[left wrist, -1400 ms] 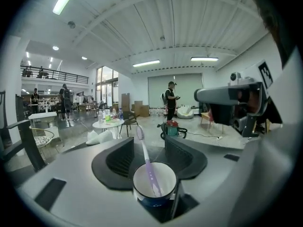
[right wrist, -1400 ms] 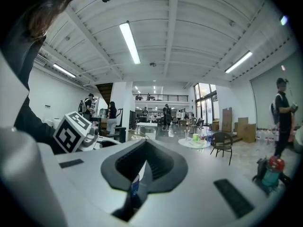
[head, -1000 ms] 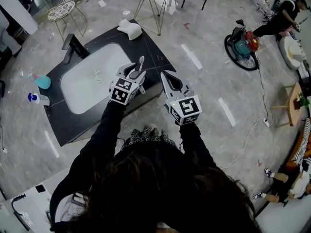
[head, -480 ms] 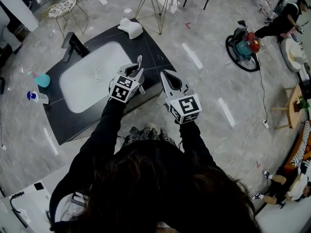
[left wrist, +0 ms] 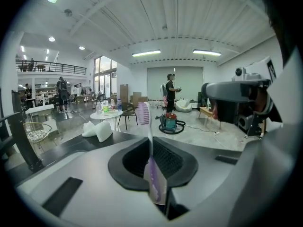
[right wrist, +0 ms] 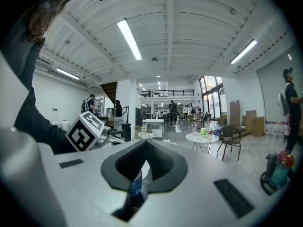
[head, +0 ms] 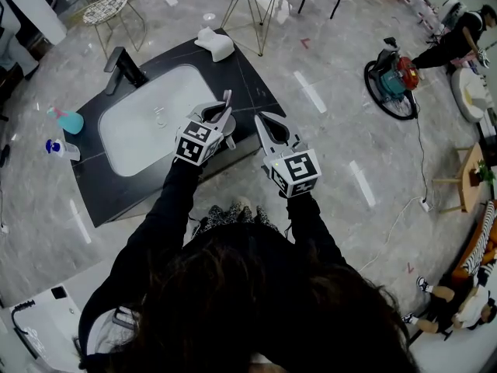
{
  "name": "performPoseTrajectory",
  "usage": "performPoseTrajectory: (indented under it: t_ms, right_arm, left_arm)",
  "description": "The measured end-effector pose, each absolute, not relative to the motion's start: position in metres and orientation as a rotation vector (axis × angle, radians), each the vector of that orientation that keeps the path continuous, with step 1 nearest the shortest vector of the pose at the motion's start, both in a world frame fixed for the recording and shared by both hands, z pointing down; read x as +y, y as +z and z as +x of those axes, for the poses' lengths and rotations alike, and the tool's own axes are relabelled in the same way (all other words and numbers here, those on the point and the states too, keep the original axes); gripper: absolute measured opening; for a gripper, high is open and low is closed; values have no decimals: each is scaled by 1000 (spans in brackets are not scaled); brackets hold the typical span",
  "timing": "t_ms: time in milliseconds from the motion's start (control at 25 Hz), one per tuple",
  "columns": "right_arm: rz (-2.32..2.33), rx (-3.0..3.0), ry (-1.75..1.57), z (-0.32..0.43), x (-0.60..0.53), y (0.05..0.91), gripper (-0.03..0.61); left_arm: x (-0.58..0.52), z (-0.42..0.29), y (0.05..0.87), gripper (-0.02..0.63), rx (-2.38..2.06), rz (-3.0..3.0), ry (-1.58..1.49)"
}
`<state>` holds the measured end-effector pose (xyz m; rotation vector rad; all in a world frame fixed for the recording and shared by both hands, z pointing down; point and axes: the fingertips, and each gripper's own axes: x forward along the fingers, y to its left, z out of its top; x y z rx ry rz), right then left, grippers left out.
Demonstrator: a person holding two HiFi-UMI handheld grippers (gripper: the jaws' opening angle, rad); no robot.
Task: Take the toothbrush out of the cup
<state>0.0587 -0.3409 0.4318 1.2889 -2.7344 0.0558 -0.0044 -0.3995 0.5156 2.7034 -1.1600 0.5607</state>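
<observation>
Head view: dark hair point(head: 256, 301) and black sleeves point(head: 163, 216) fill the bottom of the frame and hide the near edge of the black stone worktop point(head: 242, 84). The white rectangular sink point(head: 147, 123) is in full view.

The purple-handled toothbrush point(head: 226, 99) is only a thin pale stick here, so its bristles are hard to make out. It is clamped in the left tool point(head: 218, 120), which is held over the worktop's right part, just beside the sink.

Left gripper view: the toothbrush stands upright with its bristle head on top. Its lower handle disappears into the narrow gap between the jaws, so the bottom end is hidden. The jaws have just been closing and now press on the handle from both sides.

The right tool point(head: 262, 121) is held next to the left one, past the worktop's right edge and over the grey marble floor point(head: 334, 130).

Right gripper view: the jaws are almost together, pinching a small blue-and-white piece point(right wrist: 136, 187). Only a sliver of it shows, with some unreadable print, so I cannot tell what it is.
</observation>
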Motion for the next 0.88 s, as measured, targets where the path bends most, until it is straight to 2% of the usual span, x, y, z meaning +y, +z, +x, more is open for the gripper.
performPoseTrajectory:
  t_ms: [880]
  right_arm:
    - [1133,-2788,32,13,-330,430,15]
  left_arm:
    - [-371,-23,376,29,-1224,2785,159]
